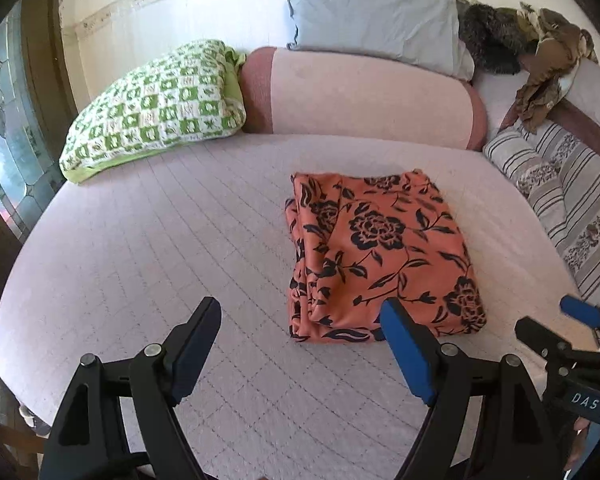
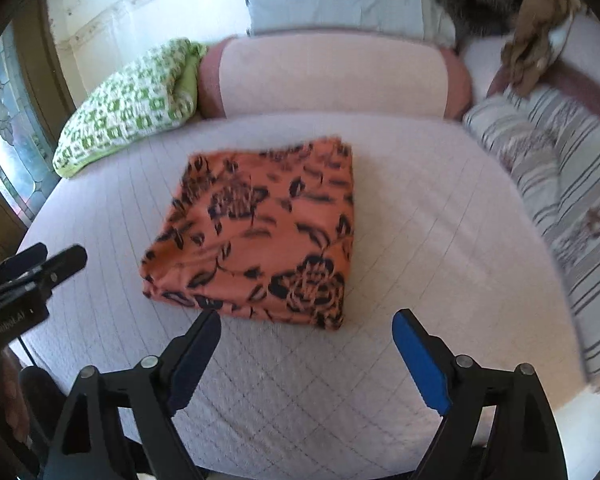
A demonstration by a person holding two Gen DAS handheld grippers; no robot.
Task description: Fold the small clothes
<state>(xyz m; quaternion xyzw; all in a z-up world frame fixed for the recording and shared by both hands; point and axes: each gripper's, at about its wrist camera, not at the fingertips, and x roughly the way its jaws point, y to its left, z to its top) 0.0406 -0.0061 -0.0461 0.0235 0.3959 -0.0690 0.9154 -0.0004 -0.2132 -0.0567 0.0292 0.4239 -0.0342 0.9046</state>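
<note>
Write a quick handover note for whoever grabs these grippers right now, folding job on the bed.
Left gripper: open, empty, hovering near the cloth's front edge.
Right gripper: open, empty, just in front of the cloth.
Orange floral cloth: lies on the bed as a folded rectangle, layers stacked, left edge a bit bunched.
Done: folding looks finished.
Left: perhaps tidy that edge; no other unfolded clothes on the bed.
</note>
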